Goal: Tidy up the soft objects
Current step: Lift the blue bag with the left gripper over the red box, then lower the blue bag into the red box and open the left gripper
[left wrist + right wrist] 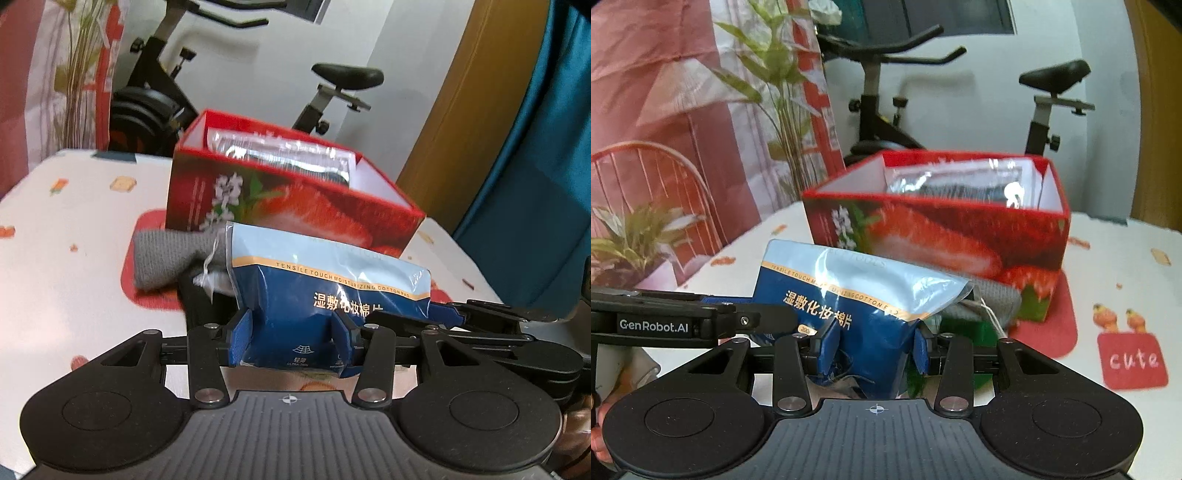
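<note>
Low in both wrist views, a blue and pale-blue plastic pouch of cotton pads (pixel 325 291) is seen clamped from two ends at once: the left gripper (pixel 295 338) is closed on its lower edge with both blue pads pressed into the film, and the right gripper (pixel 873 345) is clenched on it the same way, so the pouch is held up off the white patterned tablecloth (pixel 74 236). Just behind it, centre frame, a grey knitted cloth with a string tag (pixel 173 254) is laid on a red mat (pixel 147 295). Further back, an open red cardboard box printed with strawberries (pixel 295 206) is parked, with a shiny silver packet (pixel 280 153) inside. A black exercise bike (pixel 886 92) is visible at the top.
</note>
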### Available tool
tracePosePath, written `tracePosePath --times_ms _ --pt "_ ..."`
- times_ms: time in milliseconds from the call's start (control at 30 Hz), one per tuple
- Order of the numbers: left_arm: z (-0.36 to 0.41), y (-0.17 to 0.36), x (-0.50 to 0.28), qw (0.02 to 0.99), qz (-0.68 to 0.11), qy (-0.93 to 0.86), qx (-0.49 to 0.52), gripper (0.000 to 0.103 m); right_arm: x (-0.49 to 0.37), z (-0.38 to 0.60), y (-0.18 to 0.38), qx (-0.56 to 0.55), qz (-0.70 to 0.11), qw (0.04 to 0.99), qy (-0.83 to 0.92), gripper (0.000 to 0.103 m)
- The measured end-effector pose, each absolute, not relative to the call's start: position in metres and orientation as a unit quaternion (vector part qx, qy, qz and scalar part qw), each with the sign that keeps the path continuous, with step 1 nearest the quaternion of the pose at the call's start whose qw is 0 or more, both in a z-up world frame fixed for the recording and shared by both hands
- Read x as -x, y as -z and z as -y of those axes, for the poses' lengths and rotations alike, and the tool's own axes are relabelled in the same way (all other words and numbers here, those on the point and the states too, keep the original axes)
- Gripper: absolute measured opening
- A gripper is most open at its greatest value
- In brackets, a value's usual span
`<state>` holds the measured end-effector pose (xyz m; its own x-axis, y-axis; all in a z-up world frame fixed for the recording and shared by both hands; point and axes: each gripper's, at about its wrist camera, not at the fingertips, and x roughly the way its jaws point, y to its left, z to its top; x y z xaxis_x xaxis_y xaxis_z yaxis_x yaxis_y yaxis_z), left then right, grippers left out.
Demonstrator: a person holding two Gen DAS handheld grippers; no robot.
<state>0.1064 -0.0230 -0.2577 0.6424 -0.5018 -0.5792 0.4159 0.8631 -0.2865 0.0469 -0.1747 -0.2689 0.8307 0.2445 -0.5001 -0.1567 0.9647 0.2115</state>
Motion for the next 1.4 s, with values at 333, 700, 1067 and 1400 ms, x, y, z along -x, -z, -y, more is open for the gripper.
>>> tracePosePath --times_ms 333,700,1067,1400 --pt "0.022 0.208 -0.125 0.914 -0.304 0.257 0.078 0.05 -0.073 0.184 0.207 -0.067 -0.227 0.963 -0.129 0.038" --pt "0.029 0.154 -0.18 0.923 -0.274 0.257 0.082 0.05 -0.151 0.21 0.149 -0.075 -0.207 0.964 -0.149 0.038" --pt "0.054 0.132 -0.258 0.931 -0.252 0.256 0.065 0.05 -0.241 0.228 0.132 -0.041 -0.188 0.973 -0.127 0.039" --pt "0.077 0.206 -0.328 0.876 -0.403 0.252 0.085 0.05 -0.292 0.245 0.214 -0.107 -0.304 0.941 -0.106 0.039"
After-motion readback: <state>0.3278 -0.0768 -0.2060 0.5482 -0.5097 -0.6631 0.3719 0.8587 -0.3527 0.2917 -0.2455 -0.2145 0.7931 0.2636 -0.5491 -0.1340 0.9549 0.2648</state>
